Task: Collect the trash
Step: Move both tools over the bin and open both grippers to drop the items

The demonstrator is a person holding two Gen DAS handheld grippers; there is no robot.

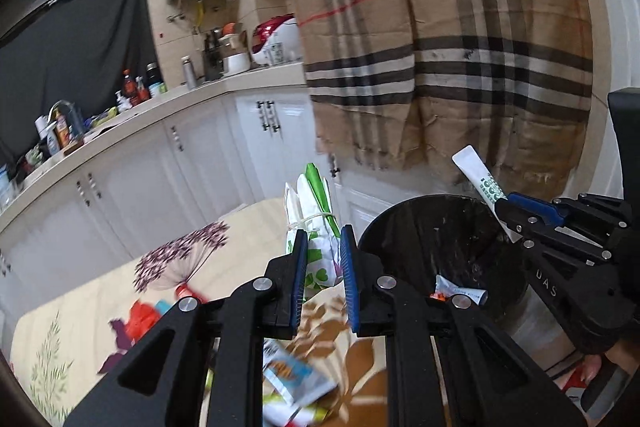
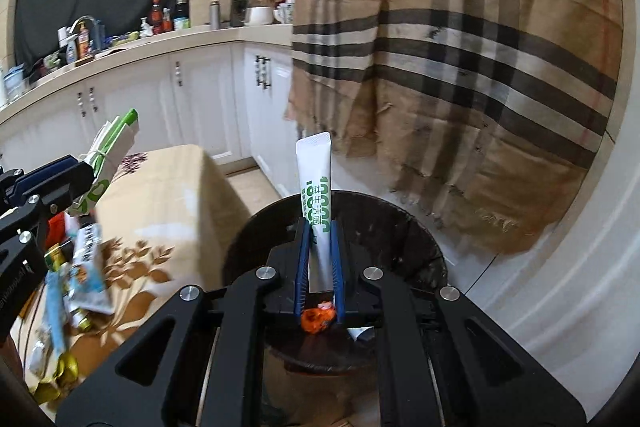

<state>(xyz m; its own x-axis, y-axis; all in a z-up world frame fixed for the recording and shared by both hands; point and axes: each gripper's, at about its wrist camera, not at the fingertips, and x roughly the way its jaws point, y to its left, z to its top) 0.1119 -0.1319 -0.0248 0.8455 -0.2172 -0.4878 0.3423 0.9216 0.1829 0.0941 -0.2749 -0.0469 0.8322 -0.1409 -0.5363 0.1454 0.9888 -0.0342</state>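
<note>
The right gripper (image 2: 319, 259) pinches a white sachet (image 2: 315, 195) upright between its fingers, above the black bin (image 2: 420, 247). The left gripper (image 1: 323, 271) clamps a tied green-and-white wrapper bundle (image 1: 314, 211) over the floral tabletop (image 1: 80, 327) — more wrappers (image 2: 86, 267) lie there.

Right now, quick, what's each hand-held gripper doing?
Left hand-held gripper: closed on a tied white-and-green bundle of wrappers.
Right hand-held gripper: closed on a white sachet, above the black bin.

The bin (image 2: 420, 259) stands just right of the tabletop (image 2: 168, 195), wrappers (image 2: 86, 267) lying on the tabletop's left part, a sachet (image 1: 460, 293) inside the bin.
</note>
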